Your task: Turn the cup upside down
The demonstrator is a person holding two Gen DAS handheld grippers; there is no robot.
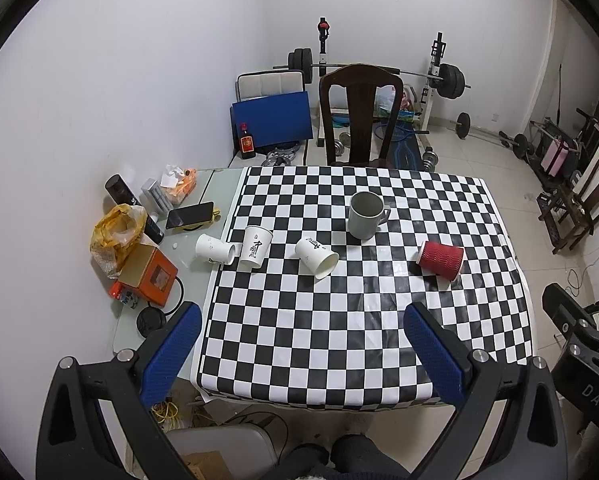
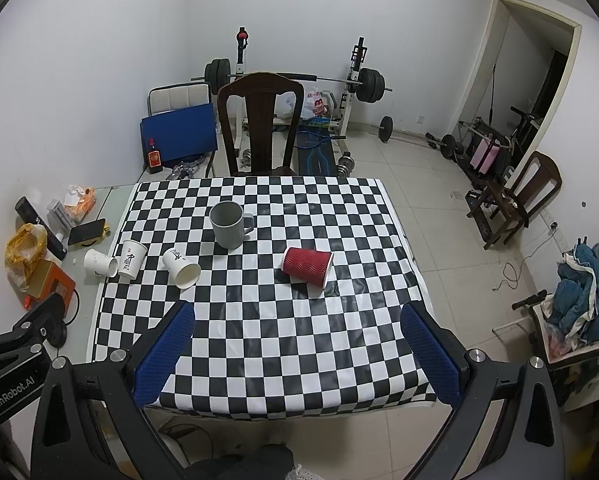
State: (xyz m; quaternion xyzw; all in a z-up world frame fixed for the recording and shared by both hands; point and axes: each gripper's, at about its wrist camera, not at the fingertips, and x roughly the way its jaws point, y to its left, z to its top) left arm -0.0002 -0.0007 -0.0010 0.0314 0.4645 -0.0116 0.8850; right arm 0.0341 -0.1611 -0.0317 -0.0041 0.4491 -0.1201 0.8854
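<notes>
A grey mug [image 1: 365, 215] [image 2: 229, 224] stands upright, mouth up, on the checkered tablecloth [image 1: 339, 340] [image 2: 291, 344]. A red ribbed paper cup [image 1: 440, 259] [image 2: 306, 266] lies on its side to the mug's right. A white paper cup [image 1: 316, 258] [image 2: 181, 268] lies on its side left of the mug. Another white cup [image 1: 255, 247] [image 2: 131, 259] stands upside down, and a third [image 1: 214, 249] [image 2: 99, 262] lies on its side at the cloth's left edge. My left gripper [image 1: 301, 314] and right gripper [image 2: 297, 314] are open, empty, above the near edge.
Clutter sits on the bare table left of the cloth: a phone [image 1: 190, 215], an orange box [image 1: 149, 274], a yellow bag [image 1: 117, 232], a dark bottle [image 1: 133, 204]. A dark wooden chair [image 1: 359, 116] stands behind the table. Gym equipment [image 1: 439, 80] fills the back.
</notes>
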